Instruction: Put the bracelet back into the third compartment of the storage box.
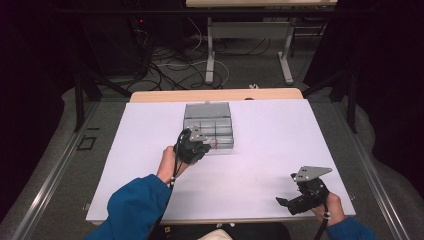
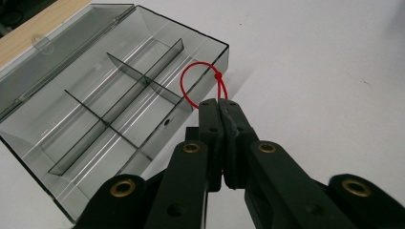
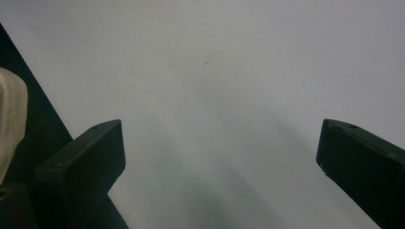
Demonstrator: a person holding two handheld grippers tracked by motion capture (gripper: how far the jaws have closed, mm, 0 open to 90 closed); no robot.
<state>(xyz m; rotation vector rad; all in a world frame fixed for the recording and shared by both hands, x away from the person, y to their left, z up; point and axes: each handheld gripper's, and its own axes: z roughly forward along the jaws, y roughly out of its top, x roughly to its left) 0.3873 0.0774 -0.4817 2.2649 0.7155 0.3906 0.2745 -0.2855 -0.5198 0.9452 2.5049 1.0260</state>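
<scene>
Thin red looped cord [image 2: 198,81], pinched in left hand-held gripper [image 2: 220,106] w/ jaws pressed together, hangs over near corner of open smoky-grey plastic compartment box [image 2: 57,62]; right hand-held gripper [image 3: 219,143] spread, idle over white surface [image 1: 270,150]; risk: loop snags box wall, lands outside compartment.

A thin red cord loop with a small red bead [image 2: 198,81] shows against the smoky grey translucent plastic divider box [image 2: 71,124]. White table sheet [image 1: 260,150] beneath the box; black left gripper [image 2: 220,102]; blue sleeve [image 1: 135,205].
</scene>
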